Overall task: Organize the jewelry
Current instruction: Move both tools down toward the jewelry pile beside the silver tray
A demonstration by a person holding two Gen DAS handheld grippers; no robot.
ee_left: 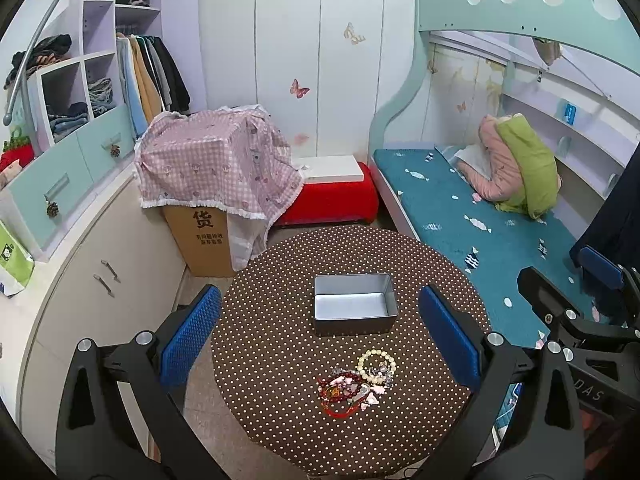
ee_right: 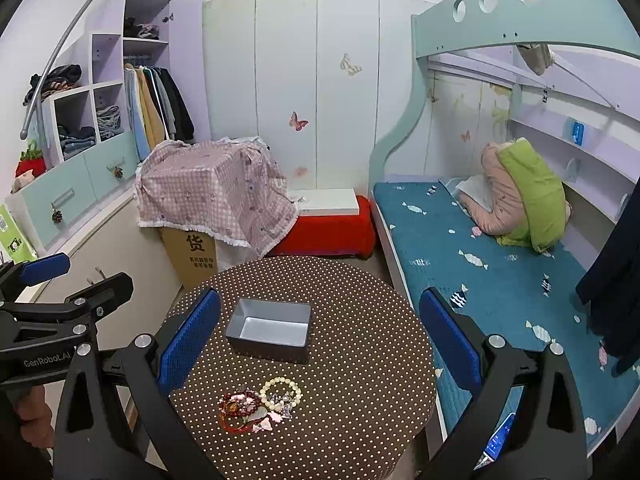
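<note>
Round table (ee_left: 280, 280) with a brown cloth full of white dots. Near the middle, a bit toward the far edge: a gray metal box (ee_left: 353, 308), open on top, nothing inside. Close to the near edge: a small pile of jewelry (ee_left: 356, 384), apart from the box. In the pile, a ring of pale cream beads (ee_left: 376, 364) on the side nearer the box, touching a tangle of red beads (ee_left: 338, 390) with pink and clear bits mixed in. Same pile from the right wrist view: cream beads (ee_right: 281, 393) beside the red beads (ee_right: 236, 408), with the box (ee_right: 269, 331) farther back on the table (ee_right: 360, 340).

Left gripper (ee_left: 320, 340) up above the table, blue pads (ee_left: 191, 336) spread wide, nothing between them, touching nothing. From this view, box and pile both in the gap between the two pads. Right gripper (ee_right: 320, 340) also up in the air, blue pads (ee_right: 450, 336) spread wide too, holding nothing. Right gripper more toward the bed side of the table, the left gripper seen at the left edge of its view. A bit of a hand (ee_right: 34, 412) on the left gripper's handle.

Behind the table: a cardboard box (ee_left: 200, 232) under a pink checked cloth (ee_left: 216, 164). Off to the right: a bed with a blue cover (ee_left: 480, 220), and a pink and green blanket roll (ee_left: 516, 168) on it.
</note>
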